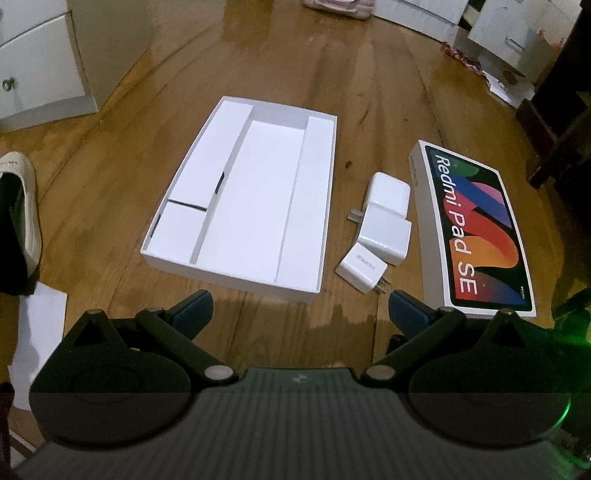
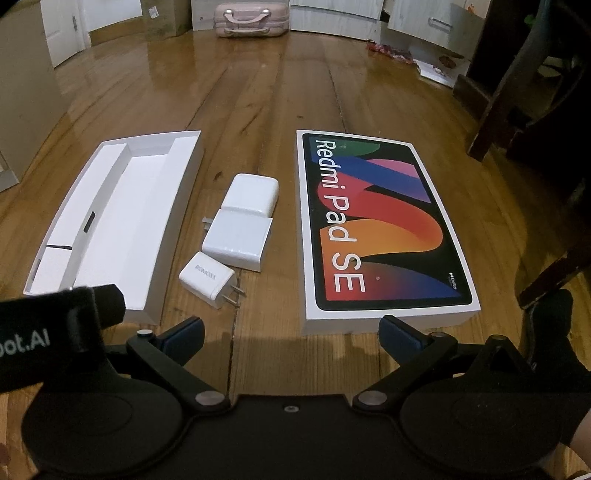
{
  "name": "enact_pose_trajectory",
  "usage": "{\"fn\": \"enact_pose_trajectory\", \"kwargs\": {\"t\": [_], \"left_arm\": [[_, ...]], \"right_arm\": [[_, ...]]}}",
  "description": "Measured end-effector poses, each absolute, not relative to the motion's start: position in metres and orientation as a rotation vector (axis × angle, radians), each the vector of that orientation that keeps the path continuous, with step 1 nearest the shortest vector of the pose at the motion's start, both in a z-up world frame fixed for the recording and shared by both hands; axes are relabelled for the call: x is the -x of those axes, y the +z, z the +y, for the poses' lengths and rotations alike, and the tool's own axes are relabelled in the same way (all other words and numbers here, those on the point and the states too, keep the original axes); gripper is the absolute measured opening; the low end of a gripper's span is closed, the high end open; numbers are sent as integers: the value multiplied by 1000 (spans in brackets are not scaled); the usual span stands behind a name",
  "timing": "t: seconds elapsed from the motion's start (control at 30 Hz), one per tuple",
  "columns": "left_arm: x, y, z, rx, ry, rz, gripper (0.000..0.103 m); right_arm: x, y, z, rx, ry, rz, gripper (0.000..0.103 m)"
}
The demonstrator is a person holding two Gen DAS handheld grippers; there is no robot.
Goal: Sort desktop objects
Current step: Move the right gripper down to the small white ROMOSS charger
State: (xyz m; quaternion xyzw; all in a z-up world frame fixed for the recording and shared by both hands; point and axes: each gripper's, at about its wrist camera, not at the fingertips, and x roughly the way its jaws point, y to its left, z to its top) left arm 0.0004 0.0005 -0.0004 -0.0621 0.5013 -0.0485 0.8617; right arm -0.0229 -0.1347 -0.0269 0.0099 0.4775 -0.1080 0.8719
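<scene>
An open white box tray (image 1: 295, 206) (image 2: 155, 236) lies on the wooden floor with empty compartments. To its right lie three white chargers: a far one (image 1: 391, 192) (image 2: 255, 192), a middle one (image 1: 386, 236) (image 2: 236, 240) and a small one with prongs (image 1: 362, 273) (image 2: 208, 278). Right of them lies the Redmi Pad SE box lid (image 1: 476, 229) (image 2: 380, 229). My left gripper (image 1: 300, 308) is open and empty, hovering in front of the tray. My right gripper (image 2: 291, 334) is open and empty, in front of the lid and chargers.
White drawers (image 1: 40, 59) stand at the far left. A shoe (image 1: 18, 214) and paper (image 1: 37, 339) lie at the left. A pink suitcase (image 2: 251, 16) is far back. Dark wooden furniture legs (image 2: 517, 92) stand at the right. The left gripper's body (image 2: 55, 332) shows in the right view.
</scene>
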Motion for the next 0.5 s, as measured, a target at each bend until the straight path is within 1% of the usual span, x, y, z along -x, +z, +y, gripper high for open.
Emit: {"fn": "enact_pose_trajectory", "kwargs": {"t": [0.3, 0.5], "left_arm": [[-2, -4, 5, 159, -129, 1078, 103], [-6, -8, 11, 164, -132, 1034, 103]], "right_arm": [[23, -29, -132, -13, -222, 1003, 102], [24, -33, -132, -22, -203, 981, 101]]}}
